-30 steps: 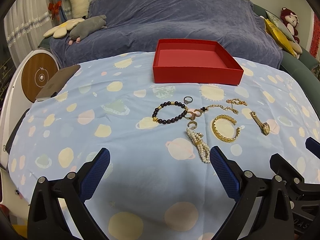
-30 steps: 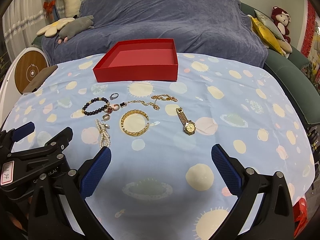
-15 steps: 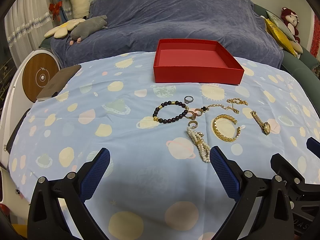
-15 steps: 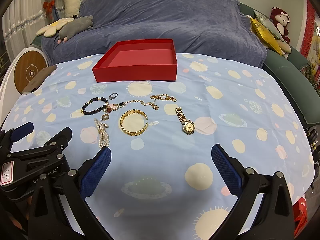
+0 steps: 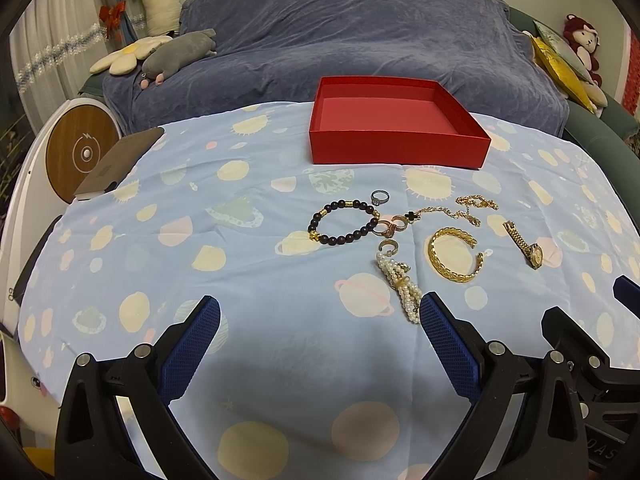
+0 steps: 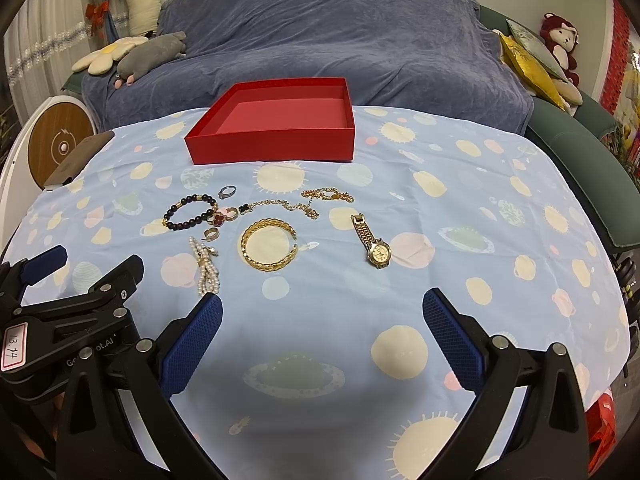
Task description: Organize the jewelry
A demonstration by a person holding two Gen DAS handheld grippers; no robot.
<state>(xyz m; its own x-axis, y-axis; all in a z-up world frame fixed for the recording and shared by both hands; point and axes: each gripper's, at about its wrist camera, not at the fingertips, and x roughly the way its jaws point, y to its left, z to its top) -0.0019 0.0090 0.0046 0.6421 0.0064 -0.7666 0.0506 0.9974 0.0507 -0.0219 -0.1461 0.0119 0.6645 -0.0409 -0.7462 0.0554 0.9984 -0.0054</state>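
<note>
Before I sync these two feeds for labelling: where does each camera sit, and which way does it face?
Left wrist: on the left gripper, over the table's near edge, facing the red box and sofa; its open fingers and the right gripper's edge show.
Right wrist: on the right gripper, further right, facing likewise; the left gripper shows.
Shared: box, gold bangle, watch.

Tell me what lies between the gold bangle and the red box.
In the right wrist view, the thin gold chain necklace with its black clover charm lies between the gold bangle and the red box; beyond it, only printed tablecloth.
</note>
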